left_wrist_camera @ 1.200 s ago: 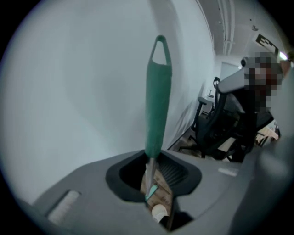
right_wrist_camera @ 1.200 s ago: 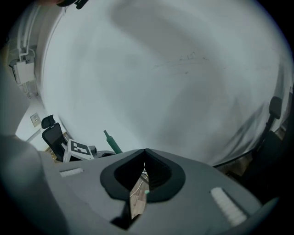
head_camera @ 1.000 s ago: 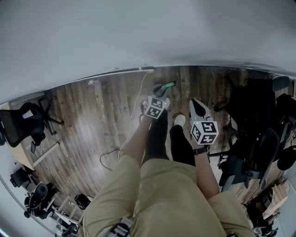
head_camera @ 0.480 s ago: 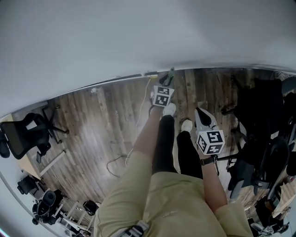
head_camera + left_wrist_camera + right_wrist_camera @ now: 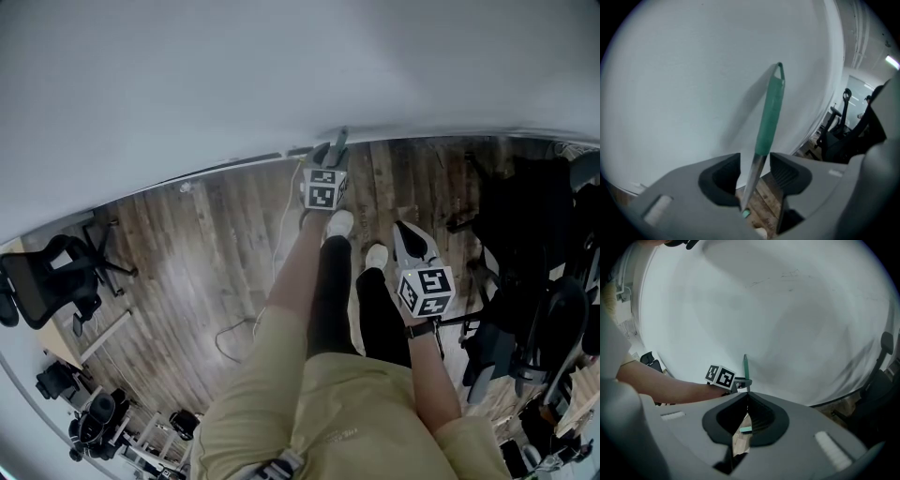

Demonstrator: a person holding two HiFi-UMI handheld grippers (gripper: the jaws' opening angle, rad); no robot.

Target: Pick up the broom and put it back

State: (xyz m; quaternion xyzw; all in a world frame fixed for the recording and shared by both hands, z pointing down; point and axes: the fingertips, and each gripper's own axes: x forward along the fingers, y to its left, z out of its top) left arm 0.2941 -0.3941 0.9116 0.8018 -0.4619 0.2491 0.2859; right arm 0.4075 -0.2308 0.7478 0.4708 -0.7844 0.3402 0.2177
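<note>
The left claw has carried the broom over to the wall, its jaws now opening around it.

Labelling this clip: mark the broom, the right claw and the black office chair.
broom point(image 5: 768, 110), left gripper view, on its green grip.
right claw point(image 5: 403, 230), head view, between its tips.
black office chair point(image 5: 36, 279), head view, on its backrest.

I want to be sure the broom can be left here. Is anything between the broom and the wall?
Nothing visible. The broom stands close against the bare wall, its handle between the left gripper's opening jaws, with a gap beside it.
</note>
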